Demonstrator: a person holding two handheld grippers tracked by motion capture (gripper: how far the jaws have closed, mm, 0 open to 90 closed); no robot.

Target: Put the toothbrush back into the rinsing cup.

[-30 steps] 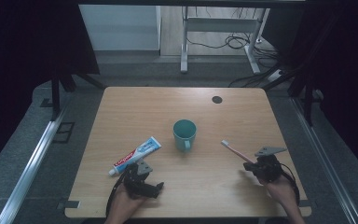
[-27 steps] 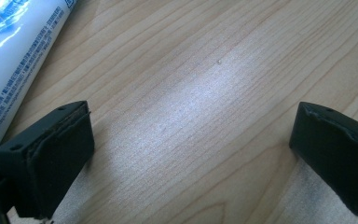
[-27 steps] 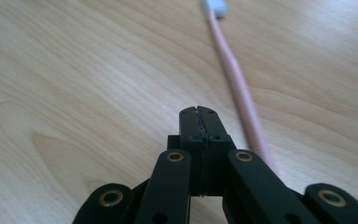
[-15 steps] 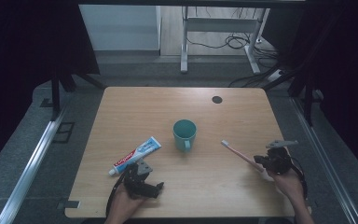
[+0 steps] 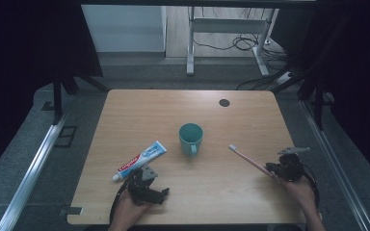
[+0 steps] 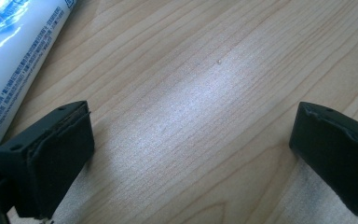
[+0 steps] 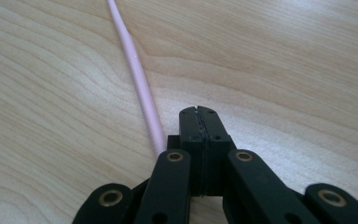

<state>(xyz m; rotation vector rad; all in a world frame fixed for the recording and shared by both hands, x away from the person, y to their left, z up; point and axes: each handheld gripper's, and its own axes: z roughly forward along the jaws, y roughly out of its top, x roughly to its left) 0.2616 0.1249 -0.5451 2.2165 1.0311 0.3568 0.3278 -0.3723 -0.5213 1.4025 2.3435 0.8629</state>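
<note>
Down at the near right corner, the right gripper (image 7: 199, 112) has its jaws pressed flat together with nothing between them, and the pink toothbrush (image 7: 140, 84) runs along just beside them on their left, its handle end slipping out of sight under the linkage. From the gripper's own camera I can't tell whether the handle touches the jaws or just lies against the side. From above, the right gripper (image 5: 275, 169) sits at the handle end, and the toothbrush (image 5: 248, 160) lies flat on the table (image 5: 250, 120), head pointing up and away toward the cup (image 5: 191, 138), which stands well apart.

That brush looks light, thin and stiff, and the smooth plastic could slide or roll on the wood. I'd pinch it across the handle, a bit up from the end; the jaws would need to part first.

Over on the left, the left gripper (image 6: 191, 154) rests low with jaws wide apart over bare wood, the toothpaste tube (image 6: 14, 60) just beside its left jaw.
</note>
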